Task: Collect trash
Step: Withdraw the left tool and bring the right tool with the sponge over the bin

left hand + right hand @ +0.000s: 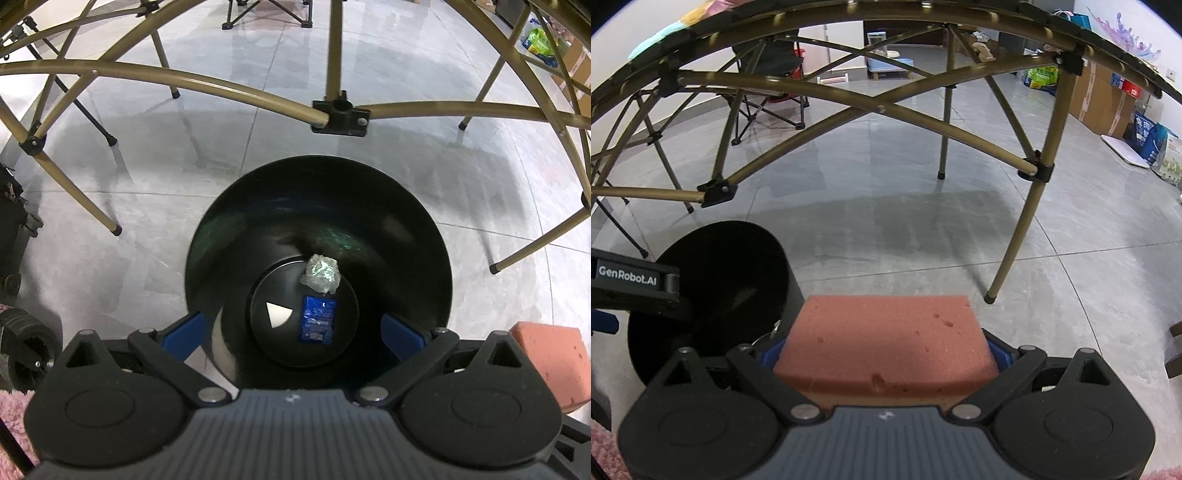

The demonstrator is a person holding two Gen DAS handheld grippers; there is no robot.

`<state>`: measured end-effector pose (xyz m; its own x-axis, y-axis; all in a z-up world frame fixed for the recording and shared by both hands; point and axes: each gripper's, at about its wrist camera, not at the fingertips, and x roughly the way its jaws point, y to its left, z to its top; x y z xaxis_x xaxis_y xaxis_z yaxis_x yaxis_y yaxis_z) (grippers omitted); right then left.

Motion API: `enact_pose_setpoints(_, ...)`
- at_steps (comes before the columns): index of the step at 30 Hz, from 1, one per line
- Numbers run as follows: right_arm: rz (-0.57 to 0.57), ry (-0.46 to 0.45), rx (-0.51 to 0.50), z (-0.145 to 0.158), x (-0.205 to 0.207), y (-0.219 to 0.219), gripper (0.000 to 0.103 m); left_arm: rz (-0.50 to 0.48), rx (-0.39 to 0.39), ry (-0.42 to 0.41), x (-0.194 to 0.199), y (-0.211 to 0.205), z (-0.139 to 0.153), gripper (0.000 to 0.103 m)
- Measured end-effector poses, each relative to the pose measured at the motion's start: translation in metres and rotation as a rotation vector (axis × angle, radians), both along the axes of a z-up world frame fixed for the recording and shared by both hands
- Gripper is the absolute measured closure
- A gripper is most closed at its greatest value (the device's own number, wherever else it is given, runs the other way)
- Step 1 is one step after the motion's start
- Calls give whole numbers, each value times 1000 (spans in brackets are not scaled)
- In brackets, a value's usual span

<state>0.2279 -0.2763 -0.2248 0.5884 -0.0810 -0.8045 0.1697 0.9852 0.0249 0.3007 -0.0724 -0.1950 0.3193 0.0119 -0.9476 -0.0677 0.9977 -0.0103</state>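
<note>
Holding a black bin (317, 206) under spread left hand-held gripper (295, 332): crumpled wrapper (320, 273), blue packet (317, 320), white scrap (277, 314) inside
Right view alone shows right hand-held gripper (886, 350) pinching pink sponge (886, 332) beside bin, contents hidden

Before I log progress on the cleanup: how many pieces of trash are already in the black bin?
3: a crumpled clear wrapper at the bottom's far edge, a blue packet just nearer, and a white scrap to its left. The left gripper hides the bin's near side.
</note>
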Motion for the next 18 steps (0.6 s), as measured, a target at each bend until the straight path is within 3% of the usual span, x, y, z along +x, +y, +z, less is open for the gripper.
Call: enact_pose_setpoints(18,88,-25,34,21,11,44,5,51,38,-44,-9,40,9,0)
